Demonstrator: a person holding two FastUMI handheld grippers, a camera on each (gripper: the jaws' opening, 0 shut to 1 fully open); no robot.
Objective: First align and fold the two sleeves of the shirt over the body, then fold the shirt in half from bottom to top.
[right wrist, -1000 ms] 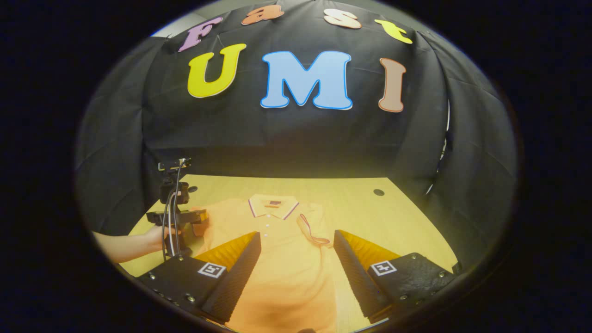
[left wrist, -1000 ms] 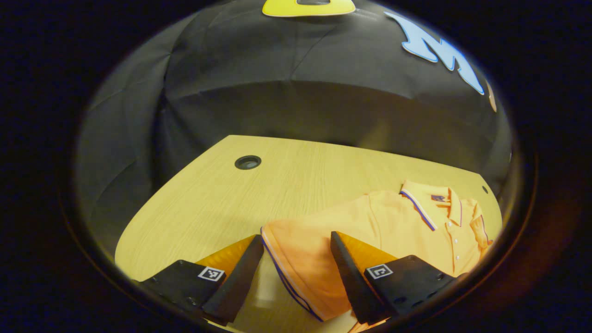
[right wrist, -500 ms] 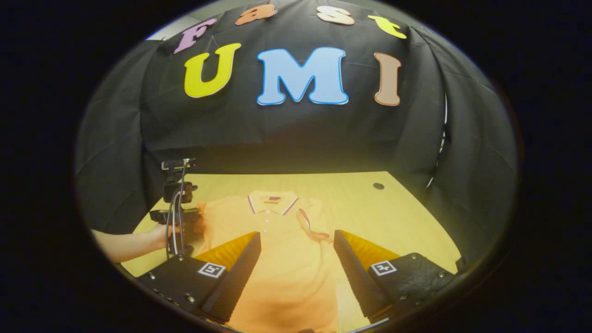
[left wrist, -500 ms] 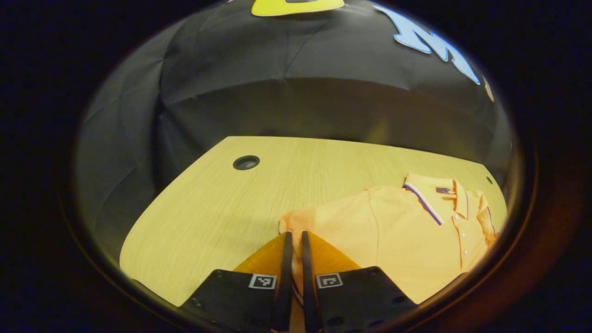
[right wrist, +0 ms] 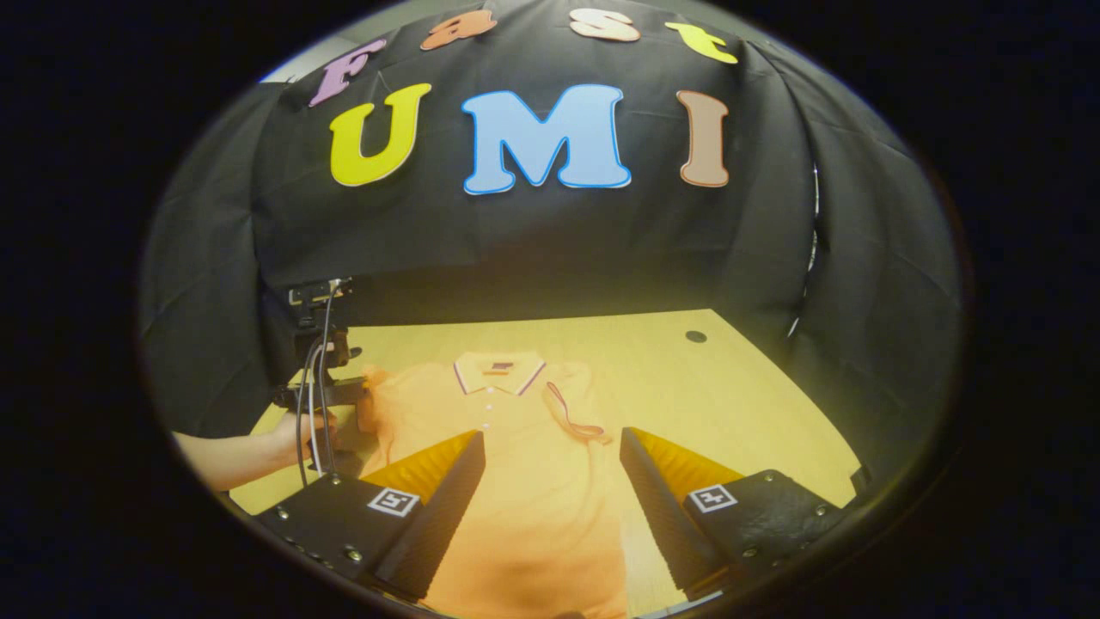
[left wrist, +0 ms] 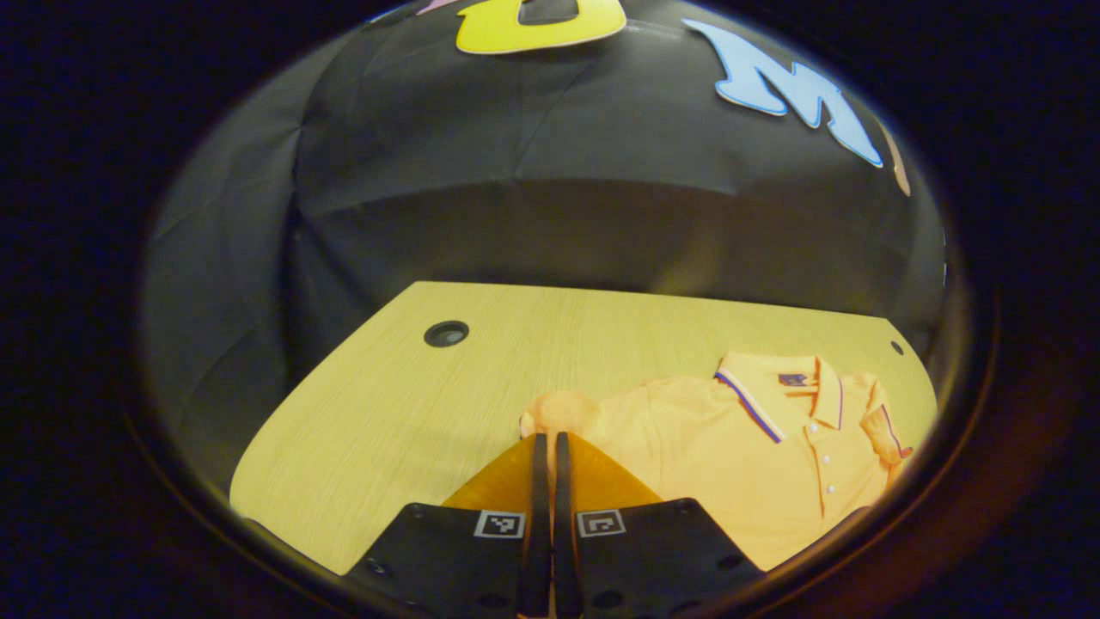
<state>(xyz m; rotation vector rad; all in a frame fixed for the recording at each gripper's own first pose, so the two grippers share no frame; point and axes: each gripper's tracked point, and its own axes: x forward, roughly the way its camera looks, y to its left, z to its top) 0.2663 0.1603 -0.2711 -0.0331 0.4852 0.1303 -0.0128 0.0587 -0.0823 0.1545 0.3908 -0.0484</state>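
**Operator:** Table [left wrist: 387, 413] first: I'm seeing a pale wooden desk carrying the orange polo shirt [right wrist: 516, 481], which is lying flat with its collar [right wrist: 497, 375] toward the booth wall. One sleeve [right wrist: 571, 413] is already lying over the body.

**Observer:** And the other sleeve [left wrist: 550, 413]?

**Operator:** I'm pinching it. My left gripper [left wrist: 546, 456] is clamping its two fingers together on that sleeve's bunched end, just off the shirt's edge. In the right gripper view I'm seeing that same tool [right wrist: 331, 391] in a hand [right wrist: 296, 434] at the shirt's shoulder.

**Observer:** Right gripper [right wrist: 550, 481]?

**Operator:** Jaws are standing wide apart, holding nothing, poised over the lower body of the shirt.

**Observer:** How are you doing this step well?

**Operator:** I'm judging it needs a low carry across toward the placket, keeping the cuff edge parallel to the folded sleeve, then releasing flat.

**Observer:** Any containers?

**Operator:** I'm finding none, just two cable holes [left wrist: 446, 333] in the desk.
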